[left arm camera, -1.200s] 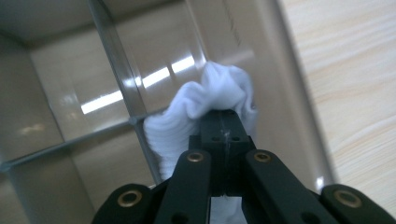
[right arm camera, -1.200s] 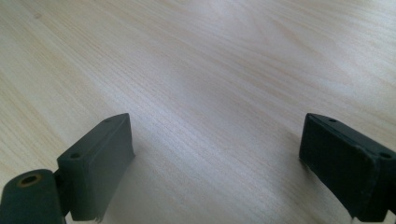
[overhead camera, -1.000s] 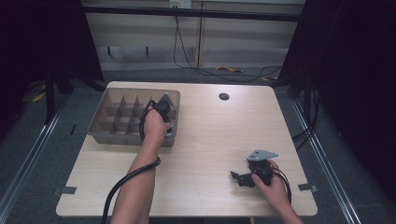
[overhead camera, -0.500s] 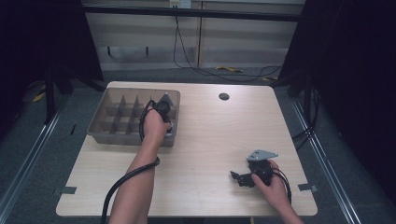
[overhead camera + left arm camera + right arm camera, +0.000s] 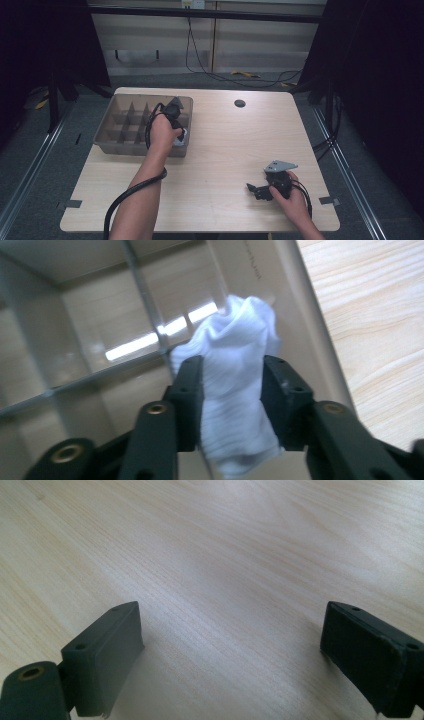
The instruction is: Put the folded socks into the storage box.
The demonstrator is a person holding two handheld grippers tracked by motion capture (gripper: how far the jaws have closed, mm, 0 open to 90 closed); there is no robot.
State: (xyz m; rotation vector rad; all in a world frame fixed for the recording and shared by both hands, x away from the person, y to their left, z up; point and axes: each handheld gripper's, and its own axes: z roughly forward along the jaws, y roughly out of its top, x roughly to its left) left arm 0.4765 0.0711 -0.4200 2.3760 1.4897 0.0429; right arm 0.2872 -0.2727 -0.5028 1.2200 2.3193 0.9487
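One white cloth, bunched into a roll, sits in the near right corner compartment of the one divided tray. Its long axis runs along the jaws of the left gripper. Those jaws have just been opening and now flank the cloth loosely. The right gripper rests on the table, jaws wide apart with nothing between them.
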